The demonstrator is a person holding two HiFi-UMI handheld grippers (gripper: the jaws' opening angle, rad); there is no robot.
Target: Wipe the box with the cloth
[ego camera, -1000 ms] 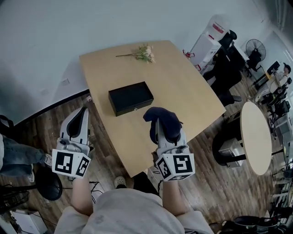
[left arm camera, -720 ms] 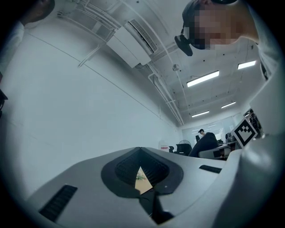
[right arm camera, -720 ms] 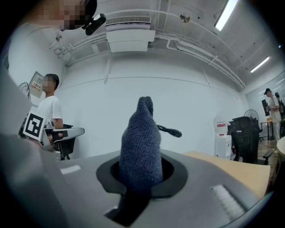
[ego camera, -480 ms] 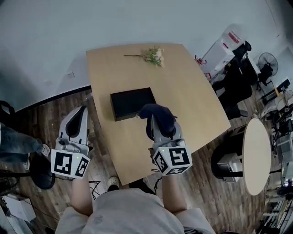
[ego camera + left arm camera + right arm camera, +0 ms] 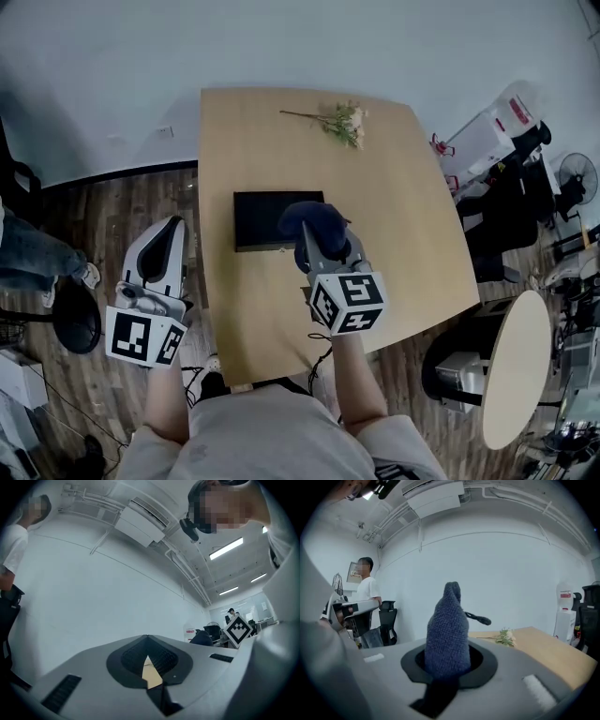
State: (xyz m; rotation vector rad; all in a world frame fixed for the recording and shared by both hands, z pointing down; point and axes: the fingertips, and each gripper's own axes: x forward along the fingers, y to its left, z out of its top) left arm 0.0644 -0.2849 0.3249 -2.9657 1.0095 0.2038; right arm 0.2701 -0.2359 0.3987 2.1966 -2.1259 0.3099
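A flat black box (image 5: pixel 267 218) lies in the middle of the light wooden table (image 5: pixel 403 234). A dark blue knitted cloth (image 5: pixel 311 221) sticks up from my right gripper (image 5: pixel 317 242), which is shut on it. In the head view the cloth overlaps the box's right end; I cannot tell whether it touches. In the right gripper view the cloth (image 5: pixel 449 630) stands upright between the jaws and hides the box. My left gripper (image 5: pixel 161 251) hangs over the floor left of the table. Its jaws (image 5: pixel 149 660) are shut with nothing held.
A sprig of pale flowers (image 5: pixel 343 121) lies at the table's far edge. A person's legs (image 5: pixel 33 255) and a black stool (image 5: pixel 77 328) are at the left. Office chairs (image 5: pixel 511 202) and a round table (image 5: pixel 517 375) stand at the right.
My right gripper has carried the cloth forward and left, from the table's near side up to the box's right end. The left gripper has stayed where it was.
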